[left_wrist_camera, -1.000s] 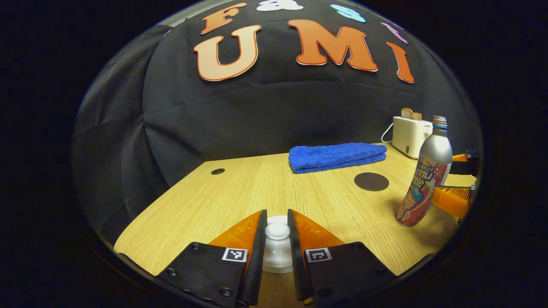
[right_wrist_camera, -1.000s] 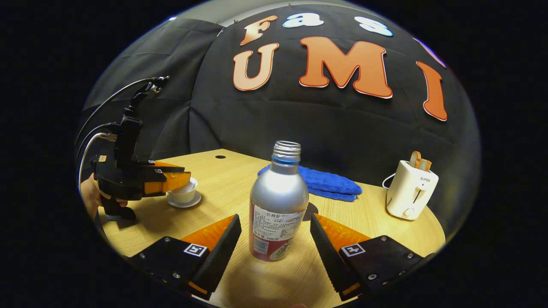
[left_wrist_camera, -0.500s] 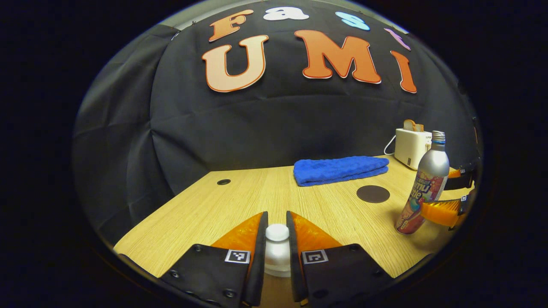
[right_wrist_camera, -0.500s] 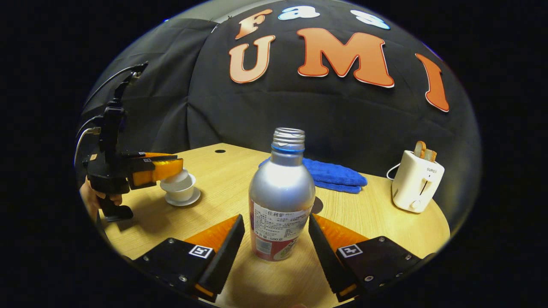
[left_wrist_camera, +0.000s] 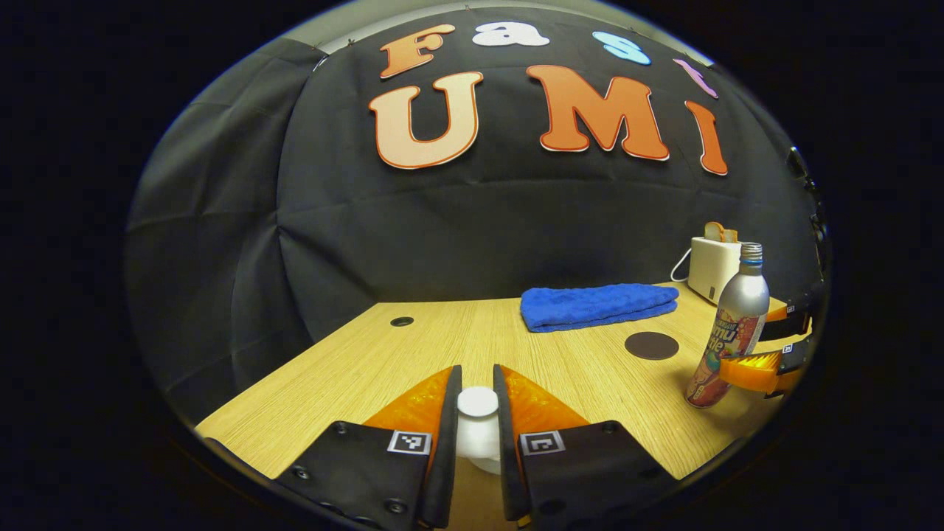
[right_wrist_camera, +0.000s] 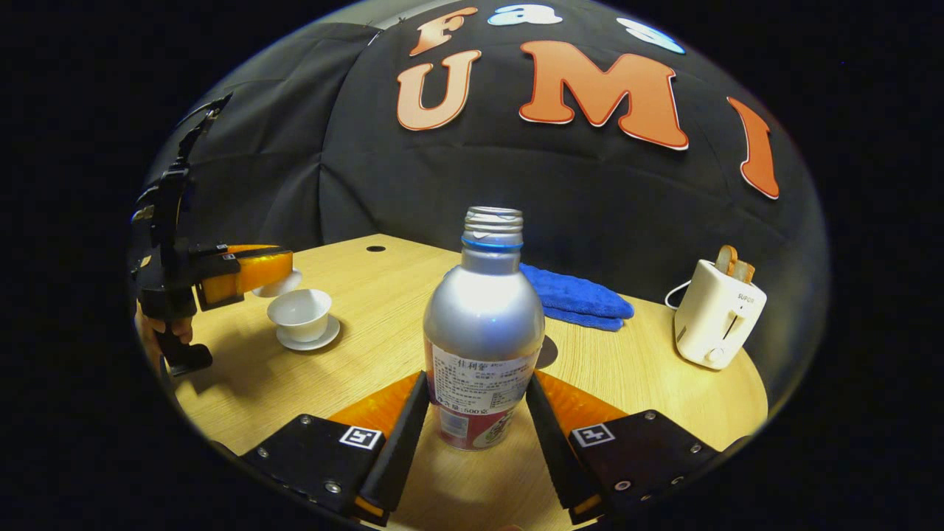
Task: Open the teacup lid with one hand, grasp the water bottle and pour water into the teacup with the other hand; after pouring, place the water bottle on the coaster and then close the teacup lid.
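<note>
A: Teacup [right_wrist_camera: 301, 313] sits open on its saucer at the table's [right_wrist_camera: 383, 324] left side; the left claw [left_wrist_camera: 477, 413] grips the lid [left_wrist_camera: 477, 402] by its knob, held just above and beside the cup

B: And the water bottle [right_wrist_camera: 481, 332]?

A: Upright on the table, uncapped, between the right claw's [right_wrist_camera: 479, 420] fingers, which appear to touch its base on both sides

B: Risks?

A: So low a grip could let the tall bottle tip or slip when lifted, spilling water

B: Obstacles?

A: The coaster [left_wrist_camera: 651, 345] lies bare behind the bottle; blue towel [right_wrist_camera: 575, 299] and toaster [right_wrist_camera: 715, 313] stand farther back, clear of the pouring path
</note>
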A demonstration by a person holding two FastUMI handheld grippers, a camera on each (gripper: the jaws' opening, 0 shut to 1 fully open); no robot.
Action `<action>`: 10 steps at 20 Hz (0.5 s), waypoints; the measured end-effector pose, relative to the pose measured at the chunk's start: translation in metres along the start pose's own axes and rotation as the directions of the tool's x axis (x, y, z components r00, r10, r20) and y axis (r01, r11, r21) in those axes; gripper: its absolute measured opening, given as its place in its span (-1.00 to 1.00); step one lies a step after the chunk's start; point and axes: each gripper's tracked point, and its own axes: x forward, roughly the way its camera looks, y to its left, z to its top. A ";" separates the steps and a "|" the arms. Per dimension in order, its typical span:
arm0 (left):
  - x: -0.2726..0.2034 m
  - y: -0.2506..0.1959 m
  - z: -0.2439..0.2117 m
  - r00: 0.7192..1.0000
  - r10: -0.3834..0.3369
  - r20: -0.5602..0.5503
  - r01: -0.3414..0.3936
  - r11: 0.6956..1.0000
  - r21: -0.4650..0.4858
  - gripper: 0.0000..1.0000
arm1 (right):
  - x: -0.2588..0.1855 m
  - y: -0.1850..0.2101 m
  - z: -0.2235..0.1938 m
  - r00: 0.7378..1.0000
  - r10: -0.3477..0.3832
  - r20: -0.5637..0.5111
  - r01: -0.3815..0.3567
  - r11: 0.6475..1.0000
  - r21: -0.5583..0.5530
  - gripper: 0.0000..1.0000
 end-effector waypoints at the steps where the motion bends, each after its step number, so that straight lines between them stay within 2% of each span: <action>1: -0.002 0.003 0.000 1.000 0.003 0.003 -0.003 1.000 0.000 -0.47 | 0.000 0.000 0.003 1.000 -0.006 0.004 0.006 1.000 -0.020 0.58; 5: -0.008 0.016 0.003 1.000 0.022 0.017 -0.022 1.000 -0.014 -0.41 | 0.003 0.003 0.019 0.999 -0.040 0.032 0.045 0.986 -0.162 0.54; 7: -0.011 0.024 0.001 0.999 0.033 0.018 -0.032 0.999 -0.017 -0.47 | 0.004 0.003 0.025 0.997 -0.061 0.044 0.069 0.971 -0.230 0.54; 8: -0.012 0.031 0.001 0.999 0.046 0.020 -0.046 0.999 -0.013 -0.41 | 0.005 0.005 0.030 0.997 -0.064 0.054 0.076 0.962 -0.262 0.54; 10: -0.016 0.041 0.001 0.998 0.067 0.022 -0.067 0.998 0.002 -0.40 | 0.005 0.008 0.042 0.994 -0.071 0.082 0.094 0.940 -0.327 0.54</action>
